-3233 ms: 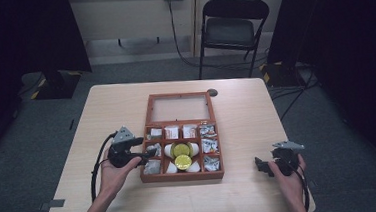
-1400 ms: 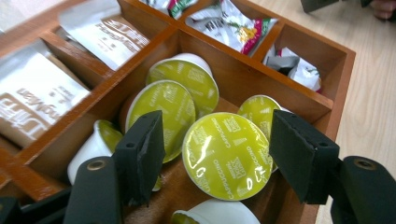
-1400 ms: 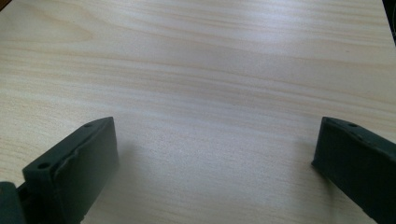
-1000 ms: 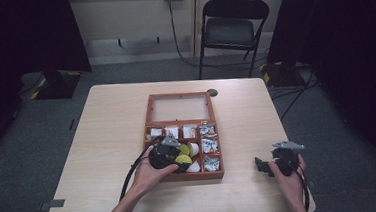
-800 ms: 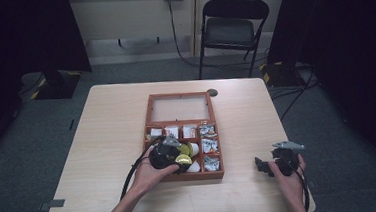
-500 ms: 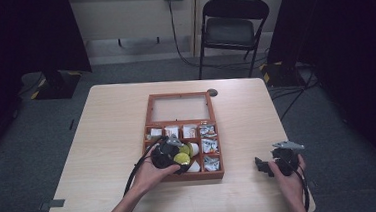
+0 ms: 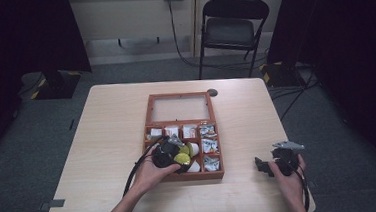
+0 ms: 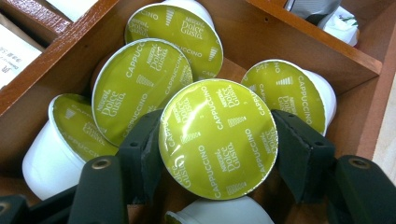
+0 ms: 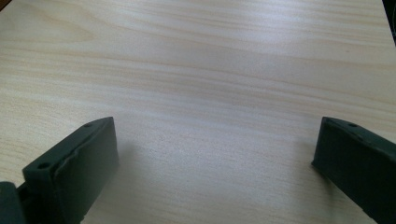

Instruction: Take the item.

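A wooden compartment box (image 7: 149, 113) sits mid-table. Its near middle compartment holds several white coffee capsules with green "Cappuccino" lids (image 8: 135, 91). My left gripper (image 8: 217, 140) reaches into that compartment; its jaws have just been closing and now press on both sides of one green-lidded capsule (image 8: 219, 121), which lies on top of the pile. From above, the left gripper (image 7: 172, 154) is over the box's near middle with the capsule (image 7: 182, 159) at its tip. My right gripper (image 7: 263, 167) rests open near the table's front right, and the bare tabletop (image 9: 210, 70) lies between its jaws.
Small sachets (image 7: 208, 130) fill the box's other compartments, and its far half is one large pane (image 7: 180, 108). A small dark round disc (image 7: 212, 92) lies behind the box. A folding chair (image 7: 233, 27) stands beyond the table.
The left gripper has moved from the box's left side into its near middle compartment and stayed there over the last second. The right gripper has not moved.
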A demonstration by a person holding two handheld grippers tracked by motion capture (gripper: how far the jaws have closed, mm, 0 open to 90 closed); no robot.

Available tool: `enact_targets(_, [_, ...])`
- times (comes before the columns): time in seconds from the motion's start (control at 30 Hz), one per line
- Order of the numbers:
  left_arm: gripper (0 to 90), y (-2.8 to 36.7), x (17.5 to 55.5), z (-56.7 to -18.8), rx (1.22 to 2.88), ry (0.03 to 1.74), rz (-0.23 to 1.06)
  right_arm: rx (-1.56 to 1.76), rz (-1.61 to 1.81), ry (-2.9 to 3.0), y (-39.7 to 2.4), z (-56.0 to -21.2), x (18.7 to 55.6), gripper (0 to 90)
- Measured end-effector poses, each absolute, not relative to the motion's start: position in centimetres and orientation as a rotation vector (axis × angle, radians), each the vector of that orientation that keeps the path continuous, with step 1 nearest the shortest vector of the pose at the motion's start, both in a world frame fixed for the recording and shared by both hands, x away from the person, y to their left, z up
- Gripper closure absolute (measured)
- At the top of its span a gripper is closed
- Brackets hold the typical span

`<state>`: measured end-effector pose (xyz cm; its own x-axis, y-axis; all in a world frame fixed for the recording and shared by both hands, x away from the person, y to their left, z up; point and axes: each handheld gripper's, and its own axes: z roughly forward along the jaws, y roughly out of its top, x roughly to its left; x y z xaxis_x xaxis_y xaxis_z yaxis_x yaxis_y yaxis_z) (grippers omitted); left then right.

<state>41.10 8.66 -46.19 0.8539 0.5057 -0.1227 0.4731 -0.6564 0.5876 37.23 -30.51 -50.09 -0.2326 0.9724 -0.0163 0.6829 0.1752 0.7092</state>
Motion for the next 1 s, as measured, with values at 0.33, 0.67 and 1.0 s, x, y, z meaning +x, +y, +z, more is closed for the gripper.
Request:
enact_targets(0.33, [38.1,8.80,41.12,-46.15,2.382,0.704,0.067,1.556,0.811,1.984,-30.52,-50.09,37.23,0.0])
enact_targets(0.67, [38.1,8.80,41.00,-46.07,2.373,0.693,0.070,1.555,0.811,1.985,-30.52,-50.09,37.23,0.0])
enact_targets(1.0, [38.2,9.15,41.01,-45.65,2.319,0.699,0.088,1.554,0.812,1.985,-30.52,-50.09,37.23,0.0])
